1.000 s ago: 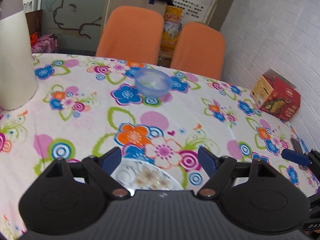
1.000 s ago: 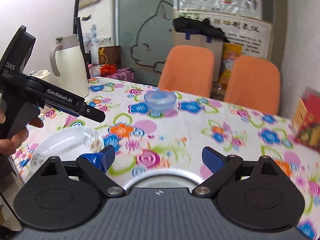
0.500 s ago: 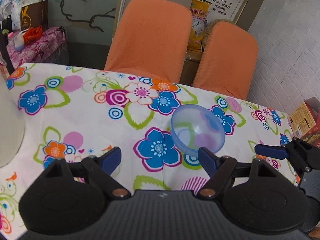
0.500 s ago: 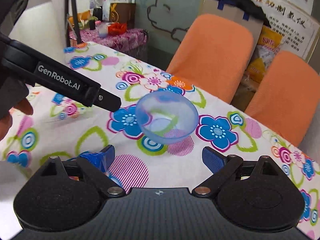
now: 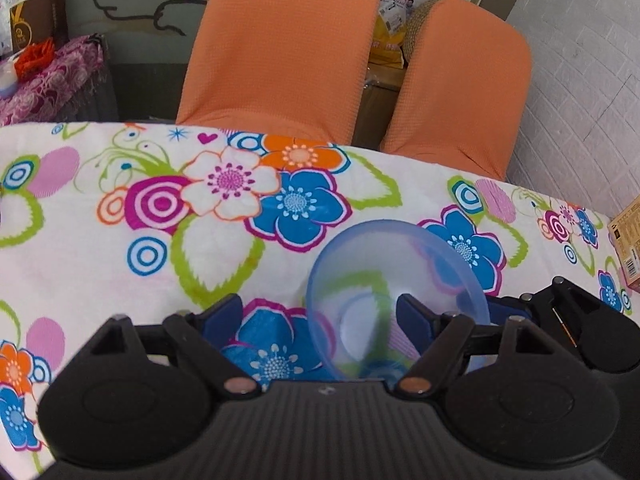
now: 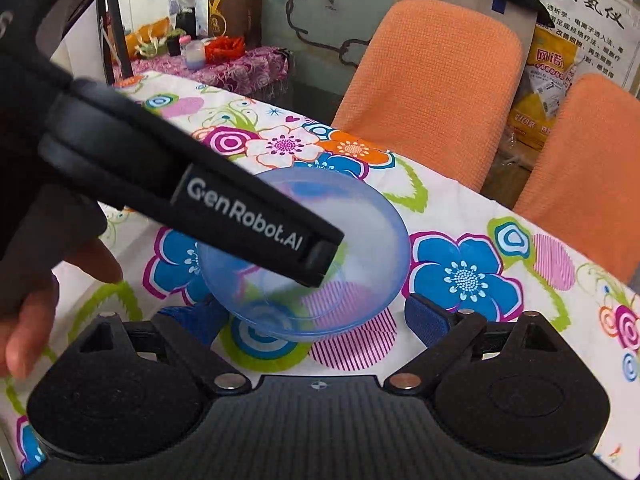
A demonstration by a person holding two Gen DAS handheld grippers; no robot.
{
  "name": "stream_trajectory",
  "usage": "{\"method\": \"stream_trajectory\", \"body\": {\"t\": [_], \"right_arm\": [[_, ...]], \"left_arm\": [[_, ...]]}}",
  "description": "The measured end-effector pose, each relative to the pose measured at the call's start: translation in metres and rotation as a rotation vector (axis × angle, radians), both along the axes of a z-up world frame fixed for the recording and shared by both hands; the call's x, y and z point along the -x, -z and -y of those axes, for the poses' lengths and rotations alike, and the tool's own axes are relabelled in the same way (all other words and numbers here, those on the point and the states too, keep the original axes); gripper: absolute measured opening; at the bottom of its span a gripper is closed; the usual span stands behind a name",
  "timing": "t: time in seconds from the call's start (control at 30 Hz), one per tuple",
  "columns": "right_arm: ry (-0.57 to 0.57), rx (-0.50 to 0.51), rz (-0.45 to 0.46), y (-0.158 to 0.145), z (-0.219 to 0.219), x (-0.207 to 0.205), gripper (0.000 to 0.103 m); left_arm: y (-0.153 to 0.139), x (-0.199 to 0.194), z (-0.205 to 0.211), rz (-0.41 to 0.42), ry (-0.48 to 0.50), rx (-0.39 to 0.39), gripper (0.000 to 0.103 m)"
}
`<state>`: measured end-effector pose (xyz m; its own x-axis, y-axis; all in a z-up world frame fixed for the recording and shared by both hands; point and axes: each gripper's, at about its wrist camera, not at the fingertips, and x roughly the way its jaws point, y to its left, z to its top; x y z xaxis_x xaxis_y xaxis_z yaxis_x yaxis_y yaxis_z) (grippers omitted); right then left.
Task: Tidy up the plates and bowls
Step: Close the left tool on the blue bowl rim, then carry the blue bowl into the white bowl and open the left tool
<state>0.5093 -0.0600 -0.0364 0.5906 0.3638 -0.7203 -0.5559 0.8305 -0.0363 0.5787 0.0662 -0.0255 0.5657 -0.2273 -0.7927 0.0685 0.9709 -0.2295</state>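
On the floral tablecloth (image 5: 100, 248), blue bowl (image 5: 384, 272), left gripper (image 5: 320, 316) overlapping it, orange chairs (image 5: 280, 40) behind

Bowl (image 6: 320, 256) is crowded from both sides. The left gripper (image 5: 320, 318) straddles its near-left rim, one of its fingers (image 5: 416, 320) inside the bowl. Seen from the right wrist, the left gripper's body crosses over the bowl's left half, blocking approach from that side. The right gripper (image 6: 316, 318) sits wide apart just short of the bowl; its right finger has bare surface (image 6: 460, 340) ahead. Surface left of the bowl (image 5: 100, 256) is free. The two orange chairs (image 5: 288, 48) close off the far edge; a box (image 5: 626, 248) stands at far right.
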Motion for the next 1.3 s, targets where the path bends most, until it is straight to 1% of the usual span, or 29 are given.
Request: {"method": "stream_trajectory", "body": {"t": [0.07,0.1,0.17,0.27,0.4,0.47,0.57,0.73,0.8,0.87,0.97,1.03,1.07,1.1,1.13,1.2,1.3], "right_arm": [[0.02,-0.059,-0.011,0.003,0.008,0.0,0.085],[0.009,-0.054,0.009,0.004,0.008,0.003,0.085],[0.012,-0.064,0.017,0.004,0.007,0.005,0.086],[0.02,-0.063,0.018,0.004,0.004,0.006,0.088],[-0.004,-0.071,0.023,0.005,0.006,-0.003,0.089],[0.004,-0.073,0.027,0.006,0.005,-0.003,0.09],[0.01,-0.07,0.024,0.006,0.004,-0.006,0.089],[-0.018,-0.077,0.044,0.007,0.003,-0.005,0.083],[-0.032,-0.074,0.059,0.006,0.002,-0.002,0.076],[-0.044,-0.063,0.07,0.005,-0.002,0.001,0.073],[-0.061,-0.04,0.091,0.004,-0.005,0.004,0.072],[-0.067,-0.037,0.1,0.004,-0.006,0.007,0.072],[-0.073,-0.033,0.11,0.003,-0.007,0.008,0.072],[-0.08,-0.029,0.114,0.002,-0.008,0.01,0.072],[-0.085,-0.026,0.117,0.0,-0.007,0.013,0.072],[-0.093,-0.027,0.131,-0.005,-0.005,0.019,0.072],[-0.087,-0.03,0.159,-0.018,0.001,0.031,0.072]], "left_arm": [[0.001,0.002,0.003,0.015,0.012,-0.024,0.079],[0.001,0.003,0.004,0.021,0.015,-0.033,0.079],[0.002,0.004,0.007,0.033,0.019,-0.051,0.079],[0.004,0.004,0.011,0.038,0.026,-0.082,0.08],[0.004,0.005,0.013,0.038,0.041,-0.101,0.08],[0.004,0.006,0.014,0.042,0.043,-0.106,0.08],[0.006,0.006,0.018,0.05,0.048,-0.135,0.08],[0.008,0.007,0.02,0.057,0.055,-0.152,0.081],[0.008,0.007,0.021,0.06,0.06,-0.158,0.081],[0.008,0.008,0.02,0.062,0.06,-0.158,0.081],[0.008,0.008,0.018,0.066,0.057,-0.142,0.08],[0.005,0.009,0.016,0.075,0.048,-0.149,0.065],[0.003,0.01,0.016,0.074,0.059,-0.145,0.059],[0.001,0.011,0.016,0.068,0.072,-0.127,0.049],[-0.001,0.013,0.015,0.056,0.074,-0.109,0.045],[-0.006,0.018,0.012,0.055,0.067,-0.093,0.045],[-0.018,0.035,0.013,0.082,0.077,-0.075,0.044]]}}
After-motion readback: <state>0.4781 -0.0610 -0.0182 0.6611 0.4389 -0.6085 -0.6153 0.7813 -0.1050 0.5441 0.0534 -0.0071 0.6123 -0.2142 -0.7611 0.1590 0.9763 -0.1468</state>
